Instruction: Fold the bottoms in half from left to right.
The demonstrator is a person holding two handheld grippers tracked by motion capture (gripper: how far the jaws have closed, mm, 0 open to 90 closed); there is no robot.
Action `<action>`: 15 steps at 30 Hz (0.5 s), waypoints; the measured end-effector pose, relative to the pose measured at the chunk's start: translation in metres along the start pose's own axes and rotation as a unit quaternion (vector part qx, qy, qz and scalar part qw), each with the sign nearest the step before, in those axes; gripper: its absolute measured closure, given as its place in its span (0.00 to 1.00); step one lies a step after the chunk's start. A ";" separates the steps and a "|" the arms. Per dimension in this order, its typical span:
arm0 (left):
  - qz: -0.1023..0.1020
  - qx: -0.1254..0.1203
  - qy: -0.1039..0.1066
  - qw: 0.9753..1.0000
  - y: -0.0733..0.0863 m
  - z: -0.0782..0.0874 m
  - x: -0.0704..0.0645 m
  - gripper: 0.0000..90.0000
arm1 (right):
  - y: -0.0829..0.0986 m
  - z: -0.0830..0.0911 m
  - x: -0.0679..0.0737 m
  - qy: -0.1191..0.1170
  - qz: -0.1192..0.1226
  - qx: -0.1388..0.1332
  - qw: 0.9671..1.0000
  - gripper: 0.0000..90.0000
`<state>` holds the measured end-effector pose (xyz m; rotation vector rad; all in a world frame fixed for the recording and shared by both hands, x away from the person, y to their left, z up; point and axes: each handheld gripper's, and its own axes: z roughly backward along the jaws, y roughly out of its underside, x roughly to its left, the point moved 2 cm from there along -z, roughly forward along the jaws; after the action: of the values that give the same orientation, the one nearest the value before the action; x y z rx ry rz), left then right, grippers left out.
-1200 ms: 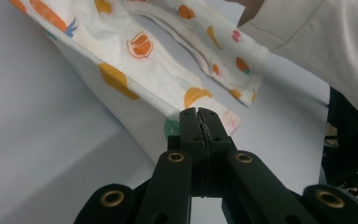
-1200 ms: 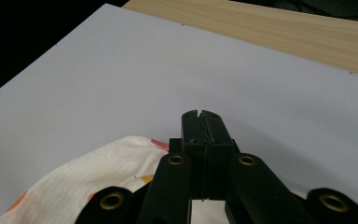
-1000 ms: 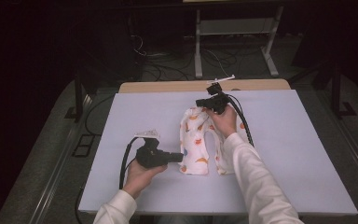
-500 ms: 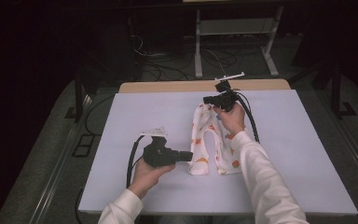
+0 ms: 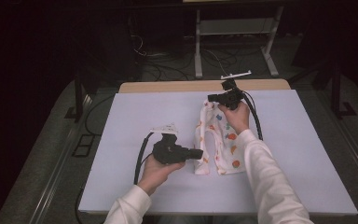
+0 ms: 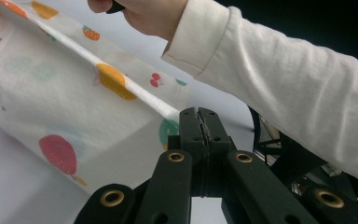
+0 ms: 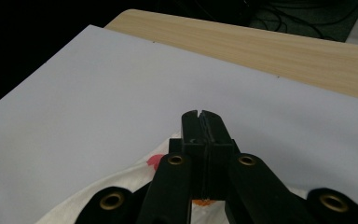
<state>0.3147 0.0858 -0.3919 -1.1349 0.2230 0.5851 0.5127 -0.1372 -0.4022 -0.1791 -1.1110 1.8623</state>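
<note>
The left gripper point(image 5: 199, 154) pinches the near edge of the cloth point(image 5: 216, 140), jaws pressed together; the right gripper point(image 5: 210, 97) clamps its far end. The cloth lies stretched between them on the white table point(image 5: 135, 116)

Our left gripper point(image 5: 198, 153) lies low near us, its jaws pressed together. Our right gripper point(image 5: 210, 97) reaches far forward, arm extended, its jaws also pressed together.
</note>
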 end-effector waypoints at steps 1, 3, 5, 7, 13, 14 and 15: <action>-0.001 0.000 0.000 1.000 -0.001 -0.002 0.000 0.99 | 0.000 0.000 -0.002 0.001 0.000 0.000 1.000 0.98; -0.004 0.001 0.002 1.000 -0.003 -0.005 -0.001 0.99 | 0.000 0.001 -0.005 0.000 -0.003 0.001 1.000 0.98; -0.008 0.000 0.005 1.000 -0.006 -0.008 -0.001 0.99 | -0.001 0.002 -0.008 -0.002 -0.005 0.000 1.000 0.98; -0.006 -0.001 0.007 1.000 -0.007 -0.012 -0.001 0.99 | -0.001 0.002 -0.010 -0.004 -0.005 0.002 1.000 0.98; -0.009 0.002 0.014 1.000 -0.011 -0.024 -0.002 0.99 | -0.001 0.001 -0.014 -0.005 -0.003 0.007 1.000 0.98; -0.011 0.003 0.014 1.000 -0.012 -0.026 -0.002 0.99 | -0.002 0.001 -0.015 -0.006 -0.002 0.007 1.000 0.98; -0.012 0.003 0.015 1.000 -0.014 -0.028 -0.003 0.99 | -0.002 0.001 -0.016 -0.007 -0.001 0.006 1.000 0.98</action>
<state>0.3231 0.0556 -0.3916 -1.1389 0.2369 0.5463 0.5223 -0.1496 -0.4051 -0.1578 -1.1092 1.8703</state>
